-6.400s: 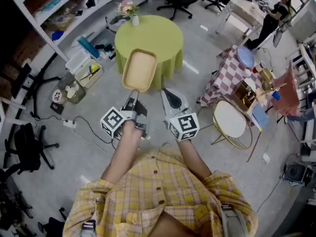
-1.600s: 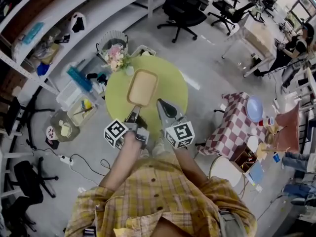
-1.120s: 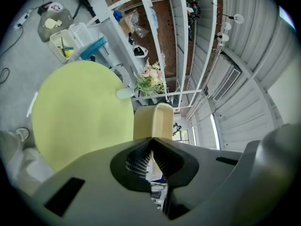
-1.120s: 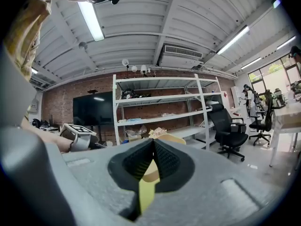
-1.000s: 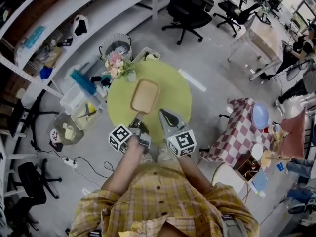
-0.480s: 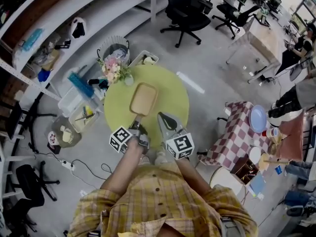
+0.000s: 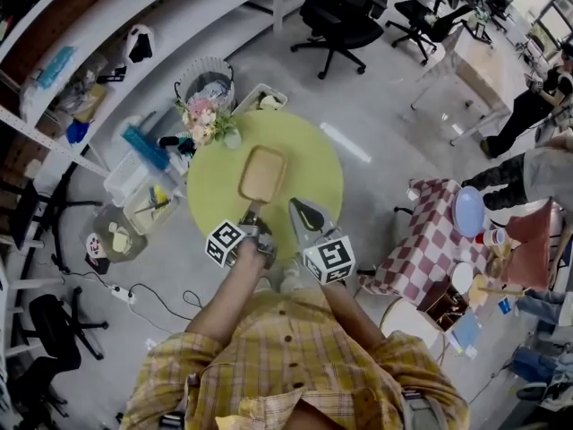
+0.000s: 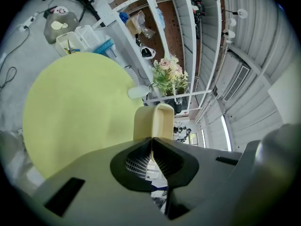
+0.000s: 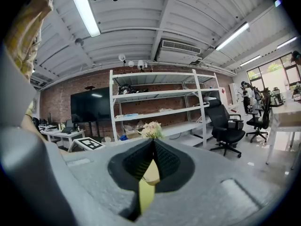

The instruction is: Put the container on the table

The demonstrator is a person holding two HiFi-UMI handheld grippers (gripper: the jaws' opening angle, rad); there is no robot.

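A tan rectangular container (image 7: pixel 261 174) hangs over the middle of the round green table (image 7: pixel 313 182). My left gripper (image 7: pixel 252 216) is shut on the container's near rim. In the left gripper view the container (image 8: pixel 158 122) runs away from the closed jaws, edge-on, above the green tabletop (image 8: pixel 70 117). Whether it touches the table I cannot tell. My right gripper (image 7: pixel 303 210) is beside it over the table's near edge, shut and holding nothing. In the right gripper view its jaws (image 9: pixel 153 144) meet, and a sliver of green and tan shows below them.
A vase of flowers (image 7: pixel 208 120) stands at the table's far left edge. Plastic bins (image 7: pixel 148 191) lie on the floor to the left, under white shelving (image 7: pixel 107 25). A black office chair (image 7: pixel 345 12) is beyond. A checkered table (image 7: pixel 430 240) and a person (image 7: pixel 537 164) are at the right.
Since 6.4 s ago the table has come closer and the container, still in my left gripper, is now over its middle. In the last second little has moved.
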